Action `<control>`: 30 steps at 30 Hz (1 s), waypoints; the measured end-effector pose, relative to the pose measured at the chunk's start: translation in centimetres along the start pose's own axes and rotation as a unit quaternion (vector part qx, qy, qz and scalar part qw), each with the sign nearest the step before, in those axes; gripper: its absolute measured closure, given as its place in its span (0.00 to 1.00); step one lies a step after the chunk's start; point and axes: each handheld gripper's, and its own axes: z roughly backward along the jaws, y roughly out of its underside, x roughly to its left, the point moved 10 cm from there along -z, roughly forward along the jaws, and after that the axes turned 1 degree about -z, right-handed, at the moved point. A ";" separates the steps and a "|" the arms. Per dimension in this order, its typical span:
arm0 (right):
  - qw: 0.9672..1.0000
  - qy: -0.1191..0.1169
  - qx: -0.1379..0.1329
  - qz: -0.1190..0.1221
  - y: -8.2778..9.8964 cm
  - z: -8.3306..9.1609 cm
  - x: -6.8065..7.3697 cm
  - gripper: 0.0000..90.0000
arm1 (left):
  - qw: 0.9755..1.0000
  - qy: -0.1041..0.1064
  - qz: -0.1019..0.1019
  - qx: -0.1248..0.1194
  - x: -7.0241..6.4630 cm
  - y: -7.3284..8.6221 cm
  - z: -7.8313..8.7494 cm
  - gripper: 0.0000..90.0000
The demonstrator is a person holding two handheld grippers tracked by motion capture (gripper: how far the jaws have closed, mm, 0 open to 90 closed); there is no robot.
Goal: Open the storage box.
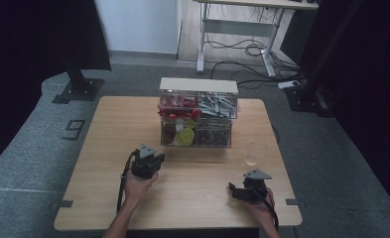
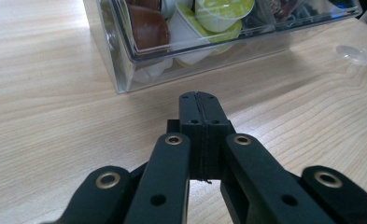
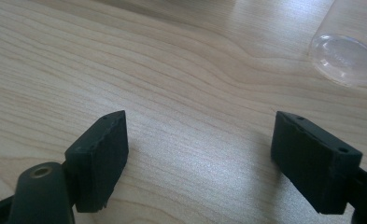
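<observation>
Left gripper (image 2: 200,100): jaws pressed flat together, nothing between them, low centre of the left gripper view, just short of the box.
Right gripper (image 3: 200,158): jaws spread wide over bare wood, holding nothing.
Clear plastic drawer box of coffee capsules (image 2: 181,42): top of the left gripper view; table centre in the high view (image 1: 197,119).
Clear glass cup (image 3: 347,53): upper right of the right gripper view.
Light wooden table (image 1: 108,148): carries everything.

A light wooden table (image 1: 108,148) carries a clear compartment box (image 1: 197,119) and a clear glass (image 1: 252,151).
</observation>
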 end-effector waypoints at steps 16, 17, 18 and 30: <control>1.000 -0.001 0.000 -0.002 0.0 0.0 0.0 0.22 | 1.000 0.023 0.004 0.007 -0.7 -1.2 -2.2 1.00; 1.000 -0.001 0.000 -0.002 0.0 0.0 0.0 0.22 | 1.000 0.023 0.004 0.007 -0.7 -1.2 -2.2 1.00; 1.000 -0.001 0.000 -0.002 0.0 0.0 0.0 0.22 | 1.000 0.021 0.002 0.010 -0.8 -1.4 -2.5 1.00; 1.000 -0.001 -0.001 -0.003 0.0 0.0 0.0 0.23 | 1.000 0.018 0.002 0.023 -0.8 -1.7 -3.8 1.00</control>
